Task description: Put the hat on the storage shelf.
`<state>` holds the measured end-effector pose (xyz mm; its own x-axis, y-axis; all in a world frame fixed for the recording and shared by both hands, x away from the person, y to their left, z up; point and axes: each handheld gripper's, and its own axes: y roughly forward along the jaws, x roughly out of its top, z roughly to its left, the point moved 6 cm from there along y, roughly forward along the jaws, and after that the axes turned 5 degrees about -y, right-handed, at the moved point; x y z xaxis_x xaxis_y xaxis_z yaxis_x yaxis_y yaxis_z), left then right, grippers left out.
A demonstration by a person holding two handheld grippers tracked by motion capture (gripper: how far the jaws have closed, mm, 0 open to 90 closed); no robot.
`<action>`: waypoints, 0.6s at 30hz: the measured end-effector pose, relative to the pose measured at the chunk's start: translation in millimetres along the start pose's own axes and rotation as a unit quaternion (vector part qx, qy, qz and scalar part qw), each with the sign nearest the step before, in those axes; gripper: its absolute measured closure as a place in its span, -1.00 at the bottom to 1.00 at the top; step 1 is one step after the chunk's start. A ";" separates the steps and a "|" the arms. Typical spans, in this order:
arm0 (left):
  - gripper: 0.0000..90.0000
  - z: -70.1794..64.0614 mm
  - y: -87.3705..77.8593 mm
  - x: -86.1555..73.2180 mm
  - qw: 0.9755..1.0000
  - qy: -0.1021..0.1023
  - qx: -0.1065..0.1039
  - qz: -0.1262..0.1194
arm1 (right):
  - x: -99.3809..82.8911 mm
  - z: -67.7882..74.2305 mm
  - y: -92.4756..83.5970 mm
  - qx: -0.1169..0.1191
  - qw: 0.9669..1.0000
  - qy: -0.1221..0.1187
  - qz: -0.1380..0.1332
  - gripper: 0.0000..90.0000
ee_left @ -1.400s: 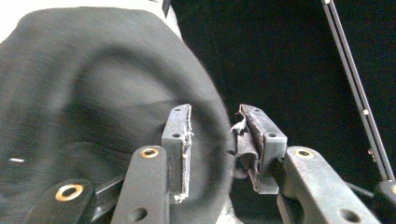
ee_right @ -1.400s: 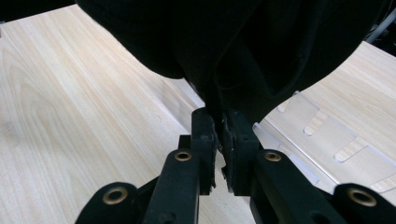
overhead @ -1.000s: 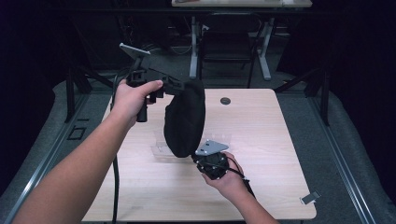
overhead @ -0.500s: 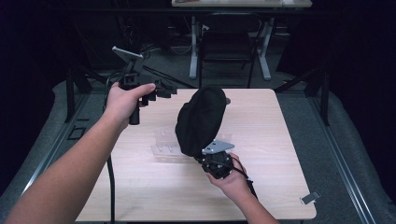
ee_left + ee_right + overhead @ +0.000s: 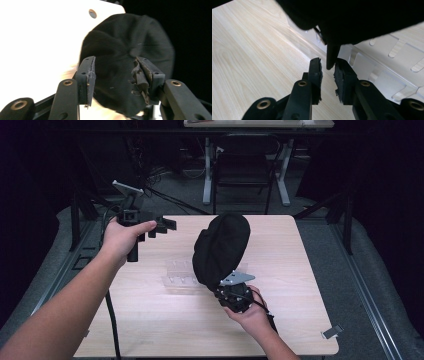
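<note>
My right gripper (image 5: 231, 292) sits low over the table (image 5: 300, 270), its jaws parted a little and just opening; a thin strip of the cap's edge hangs down between the pads (image 5: 318, 72) without either pad pressing on it, as the right gripper view shows. Above it stands the cap (image 5: 220, 247), a soft black cloth dome with seams running out from a centre button, its long axis tilted up and away from me, top leaning toward the far right. It rises over a clear plastic tray (image 5: 180, 275) with moulded slots that lies flat on the pale wood-grain table. My left gripper (image 5: 162, 225) is held off to the left, above the table's far left corner and well apart from the cap, jaws wide and just opening, with nothing between them. Its worn, frayed pads (image 5: 140, 77) frame the cap's crown farther off. A small dark round hole (image 5: 92, 13) marks the tabletop beyond.
</note>
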<state>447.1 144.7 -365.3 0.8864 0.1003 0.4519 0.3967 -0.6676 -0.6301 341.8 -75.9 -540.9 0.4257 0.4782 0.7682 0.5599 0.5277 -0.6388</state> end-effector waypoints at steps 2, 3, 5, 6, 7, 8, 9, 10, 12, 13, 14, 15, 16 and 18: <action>0.10 7.0 -0.8 -2.2 1.000 0.002 0.009 0.001 | -1.7 0.7 -0.6 0.000 1.000 0.000 0.001 0.63; 0.10 10.8 -1.3 -3.1 1.000 0.005 0.013 0.000 | -2.6 1.1 -1.4 0.001 1.000 -0.001 0.001 0.62; 0.08 17.7 -2.2 -5.2 1.000 0.009 0.027 -0.002 | -4.7 1.9 -3.8 0.003 1.000 -0.003 0.003 0.59; 0.07 17.7 -2.2 -5.2 1.000 0.009 0.027 -0.002 | -5.9 1.9 -5.1 0.002 1.000 -0.005 0.004 0.57; 0.07 25.2 -3.0 -7.6 0.999 0.017 0.045 -0.002 | -6.7 2.0 -6.3 0.003 1.000 -0.005 0.002 0.54; 0.06 28.5 -3.1 -8.8 0.998 0.020 0.051 -0.002 | -7.7 2.3 -7.6 0.003 1.000 -0.001 0.002 0.51; 0.06 31.0 -3.1 -10.4 0.998 0.018 0.056 -0.002 | -8.8 2.0 -9.2 0.005 1.000 -0.003 0.004 0.49; 0.05 31.0 -3.1 -10.4 0.998 0.018 0.056 -0.002 | -8.8 2.0 -9.2 0.005 1.000 -0.003 0.004 0.49; 0.04 37.2 -3.6 -13.5 0.997 0.026 0.066 0.000 | -12.2 -0.2 -13.2 0.000 1.000 -0.006 0.007 0.39; 0.03 40.8 -3.8 -15.1 0.997 0.033 0.073 0.003 | -13.6 -0.8 -14.6 -0.002 1.000 -0.005 0.009 0.34; 0.03 46.7 -3.8 -18.4 0.996 0.036 0.081 0.006 | -15.1 -1.5 -15.2 -0.003 1.000 -0.004 0.008 0.30; 0.03 49.4 -3.7 -20.1 0.996 0.035 0.083 0.006 | -17.0 -2.3 -15.8 -0.005 1.000 -0.003 0.008 0.27; 0.02 49.4 -3.7 -20.1 0.996 0.035 0.083 0.006 | -17.0 -2.3 -15.8 -0.005 1.000 -0.003 0.008 0.27; -0.01 57.9 -4.3 -24.8 0.995 0.037 0.089 0.006 | -23.9 -4.7 -18.5 -0.007 1.000 -0.006 0.010 0.23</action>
<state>437.2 187.8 -410.4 0.8738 0.0350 0.4851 0.4286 -0.5267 -0.7341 324.6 -100.3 -547.3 0.4283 0.4980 0.7540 0.5615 0.5071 -0.6539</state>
